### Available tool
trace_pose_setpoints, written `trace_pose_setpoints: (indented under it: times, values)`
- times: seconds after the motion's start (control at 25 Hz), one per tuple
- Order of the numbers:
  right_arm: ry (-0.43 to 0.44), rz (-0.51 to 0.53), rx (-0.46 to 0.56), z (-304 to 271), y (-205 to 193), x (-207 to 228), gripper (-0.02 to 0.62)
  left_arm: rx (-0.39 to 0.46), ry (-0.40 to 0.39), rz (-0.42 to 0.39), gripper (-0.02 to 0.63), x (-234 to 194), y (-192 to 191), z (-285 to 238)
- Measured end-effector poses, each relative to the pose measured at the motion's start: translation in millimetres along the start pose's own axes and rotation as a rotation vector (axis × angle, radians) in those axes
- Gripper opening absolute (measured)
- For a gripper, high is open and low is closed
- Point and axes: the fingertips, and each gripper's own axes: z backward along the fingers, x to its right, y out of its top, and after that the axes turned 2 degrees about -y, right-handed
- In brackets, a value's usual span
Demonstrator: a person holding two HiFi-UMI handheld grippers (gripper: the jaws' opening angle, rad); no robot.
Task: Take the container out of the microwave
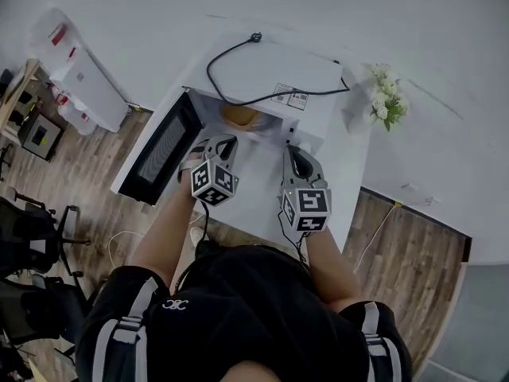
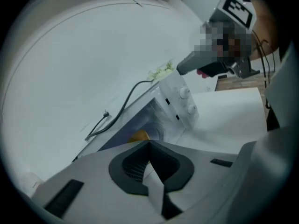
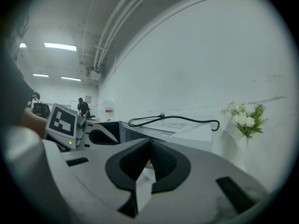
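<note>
In the head view, the microwave (image 1: 274, 74) sat on the white worktop (image 1: 258, 189) with its door (image 1: 163, 150) swung open toward 9 o'clock. The container (image 1: 241, 116), a yellowish bowl-like thing, was inside the cavity, at 12 o'clock from both of my claws. The left claw (image 1: 221, 145) was just outside the opening. The right claw (image 1: 297, 159) was beside it at 3 o'clock, in front of the control panel. A black cord (image 1: 262, 94) lay looped on the microwave's top, and a vase of white flowers (image 1: 387, 98) stood well apart at 2 o'clock.

In the left gripper view, the left claw was narrow, its tips all but meeting with nothing between them. The container (image 2: 139, 136) showed as a yellow patch just past the tips at 11 o'clock. The 2 knobs (image 2: 187, 101) were at 1 o'clock.

In the right gripper view, the right claw was also closed tip to tip and empty. It looked across the microwave's top, with the left claw at 9 o'clock.

I could see little of the container, so this was my guess: stiff, light, with a smooth rim that could slip, and possibly warm or filled. I would pinch the near rim with 1 claw, opened first, and keep the container level coming out. The other claw could steady the far side.
</note>
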Motion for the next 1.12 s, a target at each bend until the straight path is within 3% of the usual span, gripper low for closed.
trace_pose_setpoints:
  times: [0.24, 0.36, 0.6, 0.92, 1.12]
  values:
    - [-0.042, -0.002, -0.025, -8, -8, 3, 0.005, -0.100, -0.103, -0.137, 0.020, -1, -23, -44]
    - [-0.074, 0.000, -0.040, -9, -11, 8, 0.005, -0.135, -0.176, -0.162, 0.111, 2, -31, -67]
    - [-0.128, -0.008, -0.067, -4, -17, 18, 0.006, -0.204, -0.225, -0.273, 0.114, -3, -50, -106]
    - [-0.178, 0.012, -0.102, 5, -27, 29, 0.006, -0.314, -0.376, -0.407, 0.123, 1, -79, -132]
    - [-0.190, 0.009, -0.111, 10, -32, 35, 0.006, -0.348, -0.430, -0.500, 0.067, 3, -82, -137]
